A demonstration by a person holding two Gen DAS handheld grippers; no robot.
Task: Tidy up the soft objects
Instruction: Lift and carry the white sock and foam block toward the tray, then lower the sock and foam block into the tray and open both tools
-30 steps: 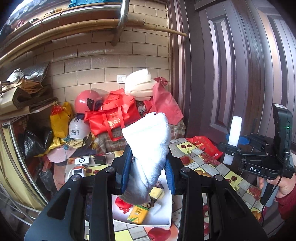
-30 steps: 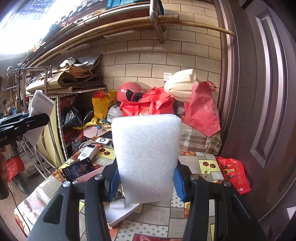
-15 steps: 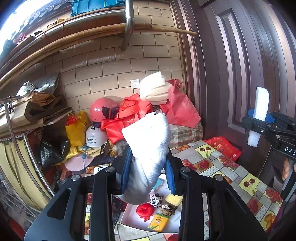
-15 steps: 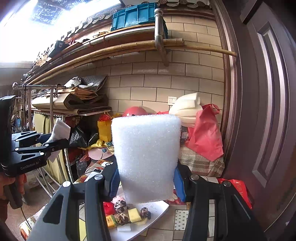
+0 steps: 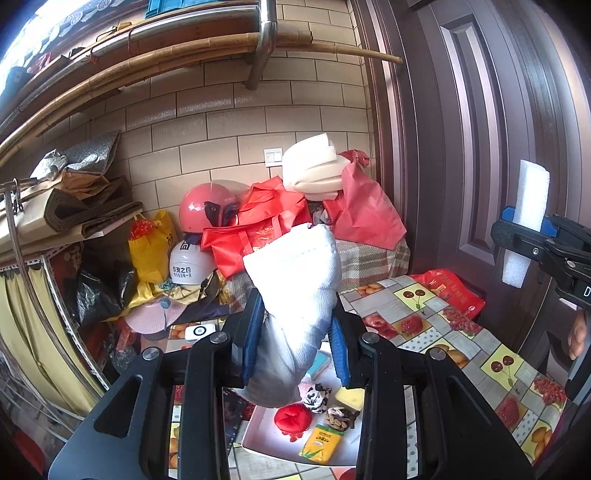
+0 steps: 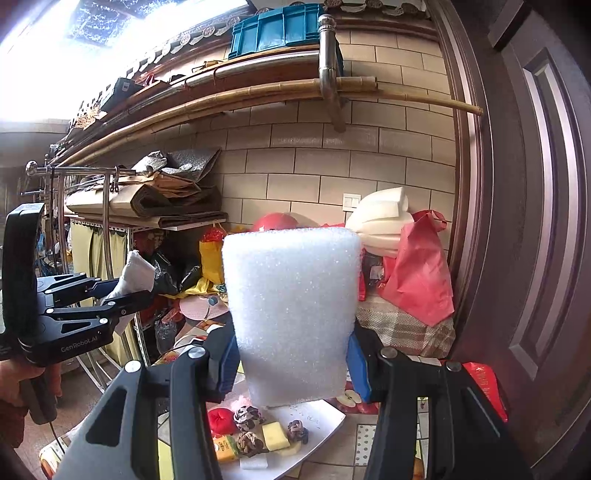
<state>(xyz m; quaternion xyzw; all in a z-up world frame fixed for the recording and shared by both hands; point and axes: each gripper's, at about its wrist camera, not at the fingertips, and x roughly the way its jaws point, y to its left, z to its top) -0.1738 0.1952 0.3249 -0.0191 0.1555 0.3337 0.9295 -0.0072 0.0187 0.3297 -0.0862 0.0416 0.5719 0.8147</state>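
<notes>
The left gripper [image 5: 295, 343] clamps a white sock [image 5: 295, 295]; the right gripper [image 6: 291, 362] clamps a foam block [image 6: 291, 314], both above the tray [image 6: 325, 421]. Only the right view shows "GenRobot.AI" on the left gripper and a blue crate [image 6: 275, 29].

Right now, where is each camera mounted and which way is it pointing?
Left wrist: rides the left tongs, looking forward and slightly down past the clamped white towel at the white tray; right tongs at the right edge.
Right wrist: rides the right tongs, facing the brick wall behind its white foam block; left tongs and the left hand show left.
Shared: tray, red bags, pink helmet.
</notes>
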